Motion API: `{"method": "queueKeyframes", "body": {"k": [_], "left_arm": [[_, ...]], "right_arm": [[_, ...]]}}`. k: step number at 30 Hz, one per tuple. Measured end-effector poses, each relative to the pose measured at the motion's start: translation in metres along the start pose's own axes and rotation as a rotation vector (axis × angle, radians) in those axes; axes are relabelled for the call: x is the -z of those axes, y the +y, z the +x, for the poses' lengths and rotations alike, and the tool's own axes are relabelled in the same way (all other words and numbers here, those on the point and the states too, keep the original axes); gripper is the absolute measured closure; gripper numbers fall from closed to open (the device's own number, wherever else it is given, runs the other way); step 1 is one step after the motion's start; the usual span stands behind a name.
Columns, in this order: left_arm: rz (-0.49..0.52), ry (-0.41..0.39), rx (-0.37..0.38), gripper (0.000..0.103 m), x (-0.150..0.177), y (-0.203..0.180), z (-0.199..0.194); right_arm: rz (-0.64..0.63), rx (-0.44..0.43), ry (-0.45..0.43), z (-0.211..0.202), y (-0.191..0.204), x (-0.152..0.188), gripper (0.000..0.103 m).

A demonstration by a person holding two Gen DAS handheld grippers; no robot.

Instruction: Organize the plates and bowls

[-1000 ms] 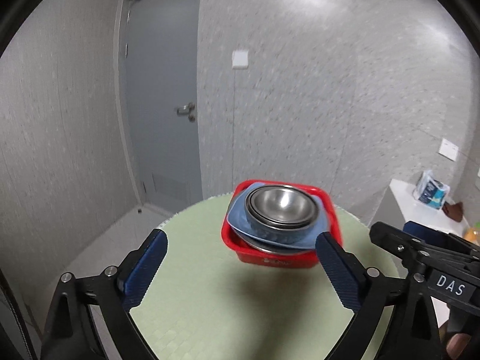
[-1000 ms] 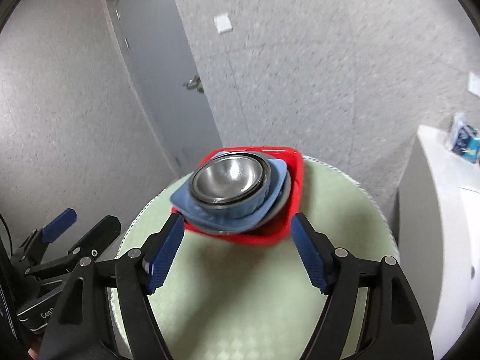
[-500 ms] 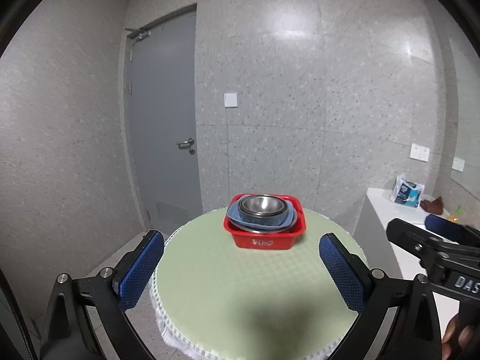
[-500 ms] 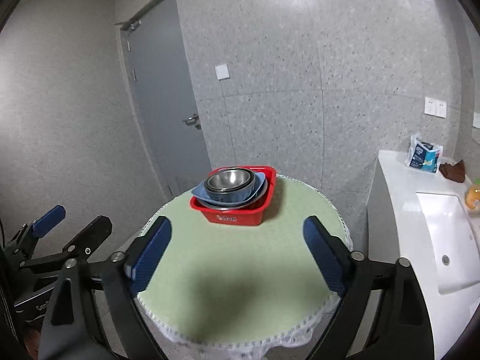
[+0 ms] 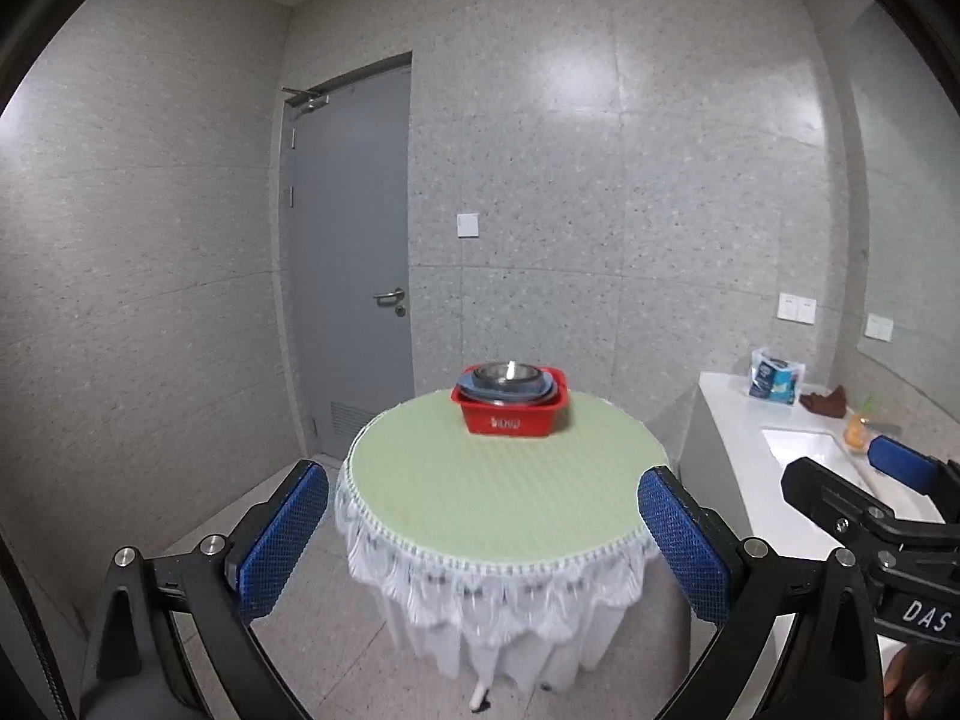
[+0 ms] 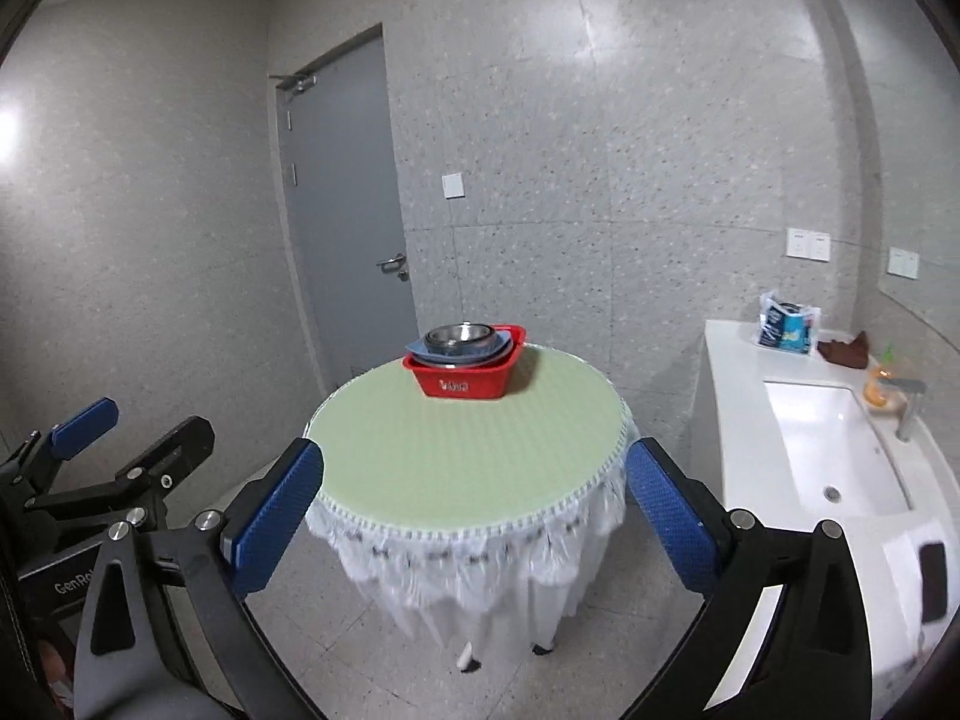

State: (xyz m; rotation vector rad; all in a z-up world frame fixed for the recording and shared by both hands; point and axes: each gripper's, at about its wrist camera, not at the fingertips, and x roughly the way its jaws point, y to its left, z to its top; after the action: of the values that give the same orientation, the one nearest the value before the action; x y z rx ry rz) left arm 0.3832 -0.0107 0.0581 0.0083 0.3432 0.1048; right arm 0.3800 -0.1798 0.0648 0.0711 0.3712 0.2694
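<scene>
A: The red basin (image 5: 513, 414) is seen on the far side of the round desk (image 5: 498, 480), toward twelve o'clock from the left wrist camera. Nothing else is carried by the green desk top.

B: A stack is held inside it: a steel bowl (image 5: 504, 373) on top, a blue plate (image 5: 543, 385) under it, more metal rims below. How many pieces are stacked cannot be told.

A: The left hand-held gripper (image 5: 480, 546) is shown released, blue pads spread wide at seven and five o'clock, with nothing between them. It is kept well apart from the basin, off the near edge of the desk.

B: From the right wrist view the right hand-held gripper (image 6: 474, 522) is being opened, jaws already wide, and nothing is gripped. The basin (image 6: 465, 381) is placed at twelve o'clock again, the bowl (image 6: 459, 336) nested in the plate (image 6: 501, 343).

A: The other gripper is caught at nine o'clock in that view, low beside the desk (image 6: 468, 450).

B: A white lace cloth (image 6: 468, 564) is draped off the rim. At three o'clock a white sink counter (image 6: 834, 450) is seen, and a grey door (image 6: 345, 204) at eleven.
</scene>
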Motion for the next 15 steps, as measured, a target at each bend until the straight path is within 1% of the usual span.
{"method": "queueKeyframes", "body": {"k": [2, 5, 7, 8, 10, 11, 15], "left_arm": [[0.001, 0.008, 0.001, 0.001, 0.008, -0.001, -0.038], [-0.007, -0.013, 0.002, 0.001, 0.016, 0.003, -0.101], [-0.002, -0.021, 0.0, 0.001, 0.018, 0.007, -0.126], [0.002, -0.027, -0.004, 0.001, 0.022, 0.008, -0.147], [-0.003, -0.04, -0.007, 0.001, 0.027, 0.013, -0.172], [-0.007, -0.054, -0.005, 0.001, 0.031, 0.017, -0.192], [0.002, -0.069, 0.005, 0.001, 0.044, 0.035, -0.23]], "right_arm": [[-0.002, -0.003, 0.008, -0.027, 0.004, 0.01, 0.0], [-0.006, -0.015, 0.004, -0.064, 0.013, 0.02, 0.0], [-0.019, -0.009, -0.012, -0.087, 0.022, 0.026, 0.0], [-0.025, -0.006, -0.02, -0.097, 0.027, 0.029, 0.0], [-0.039, 0.0, -0.03, -0.118, 0.037, 0.035, 0.0], [-0.042, 0.001, -0.037, -0.125, 0.04, 0.038, 0.0], [-0.045, 0.019, -0.07, -0.161, 0.059, 0.05, 0.0]]}}
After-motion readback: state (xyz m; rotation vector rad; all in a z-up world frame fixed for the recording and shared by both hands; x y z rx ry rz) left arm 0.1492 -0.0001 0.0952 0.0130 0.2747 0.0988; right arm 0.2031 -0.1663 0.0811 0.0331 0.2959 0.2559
